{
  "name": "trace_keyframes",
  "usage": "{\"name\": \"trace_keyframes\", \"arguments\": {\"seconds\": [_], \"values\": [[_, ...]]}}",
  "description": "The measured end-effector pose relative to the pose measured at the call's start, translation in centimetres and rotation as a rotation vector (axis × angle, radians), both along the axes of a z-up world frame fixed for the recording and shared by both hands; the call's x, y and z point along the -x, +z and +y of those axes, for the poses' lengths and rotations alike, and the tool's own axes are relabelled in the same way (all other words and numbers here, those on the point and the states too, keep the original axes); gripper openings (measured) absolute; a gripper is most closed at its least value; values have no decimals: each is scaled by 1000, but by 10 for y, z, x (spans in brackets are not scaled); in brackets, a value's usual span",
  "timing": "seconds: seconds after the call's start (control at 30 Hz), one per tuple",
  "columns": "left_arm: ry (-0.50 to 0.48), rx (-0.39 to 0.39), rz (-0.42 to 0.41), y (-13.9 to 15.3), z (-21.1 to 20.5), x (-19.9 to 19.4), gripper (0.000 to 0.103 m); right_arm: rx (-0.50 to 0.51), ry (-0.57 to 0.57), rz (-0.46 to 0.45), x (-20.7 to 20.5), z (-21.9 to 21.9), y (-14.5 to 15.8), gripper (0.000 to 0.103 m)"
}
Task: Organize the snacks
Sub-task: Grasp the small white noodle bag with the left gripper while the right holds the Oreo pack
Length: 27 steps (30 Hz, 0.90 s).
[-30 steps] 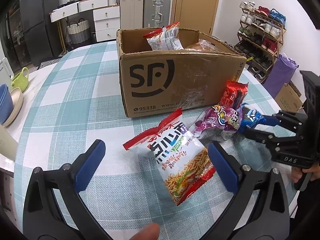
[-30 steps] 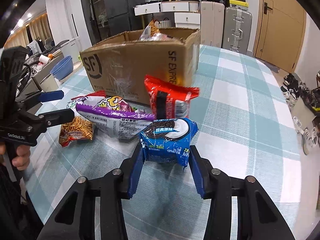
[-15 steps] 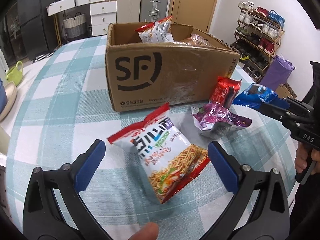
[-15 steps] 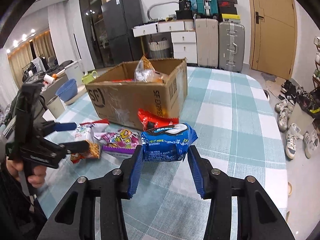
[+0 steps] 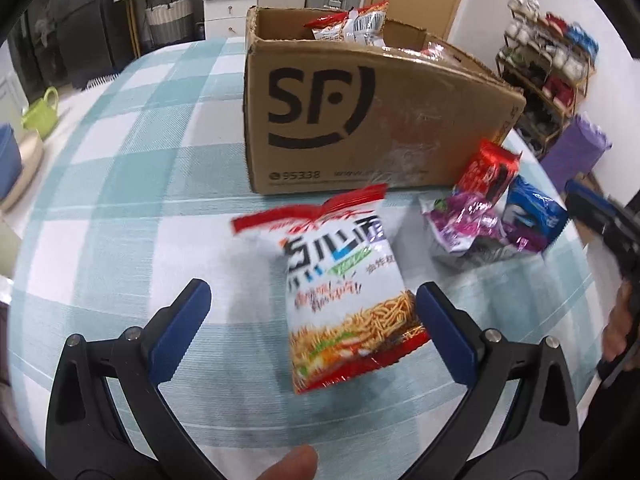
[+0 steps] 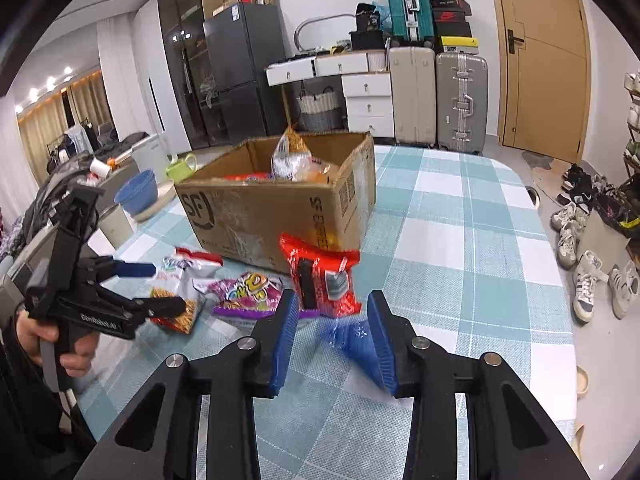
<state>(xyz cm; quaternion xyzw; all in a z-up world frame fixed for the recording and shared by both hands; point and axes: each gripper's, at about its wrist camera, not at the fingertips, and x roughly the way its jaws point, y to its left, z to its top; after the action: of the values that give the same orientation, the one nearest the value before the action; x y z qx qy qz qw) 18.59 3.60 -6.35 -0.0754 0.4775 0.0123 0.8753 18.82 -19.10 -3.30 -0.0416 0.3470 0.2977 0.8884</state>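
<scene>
Your left gripper hung just above the tabletop with its jaws spread wide. The noodle-snack bag lay flat between them, its lower right corner just beside the right pad, the left pad well apart from it. No grip was made yet.

Your right gripper had its jaws apart. The blue cookie packet sat low between them, close against the right-hand pad. Whether that pad touched the wrapper could not be told; the packet was blurred. From the left wrist view the same packet stood beside the purple candy bag and the red snack packet, so it looked set down, not carried.

The SF cardboard box stood open just behind the loose snacks, already holding several packets.

Judged step: pick-up of loose snacks for the box, with the noodle bag next in line for your left side.

Next move called for: shift left gripper to centre the bag, lower until the pads straddle its edges, close gently on the crinkly film, lift over the box wall. The air-filled bag may slip or pop under a hard squeeze.
</scene>
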Motion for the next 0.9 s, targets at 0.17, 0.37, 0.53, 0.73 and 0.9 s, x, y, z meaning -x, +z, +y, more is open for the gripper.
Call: {"name": "trace_keyframes", "arguments": {"seconds": [0.17, 0.37, 0.53, 0.73, 0.9], "values": [[-16, 2, 10, -2, 1, -5, 102, 75, 15, 60, -7, 6, -20, 40], [-20, -29, -8, -1, -1, -1, 102, 140, 27, 92, -7, -3, -29, 70], [-47, 13, -18, -2, 1, 2, 87, 163, 3, 155, -14, -8, -43, 75], [-97, 44, -45, -2, -4, 7, 51, 198, 5, 180, -16, -4, -55, 61], [-109, 45, -63, 0, -4, 9, 47, 204, 37, 141, -11, -2, -51, 47]]}}
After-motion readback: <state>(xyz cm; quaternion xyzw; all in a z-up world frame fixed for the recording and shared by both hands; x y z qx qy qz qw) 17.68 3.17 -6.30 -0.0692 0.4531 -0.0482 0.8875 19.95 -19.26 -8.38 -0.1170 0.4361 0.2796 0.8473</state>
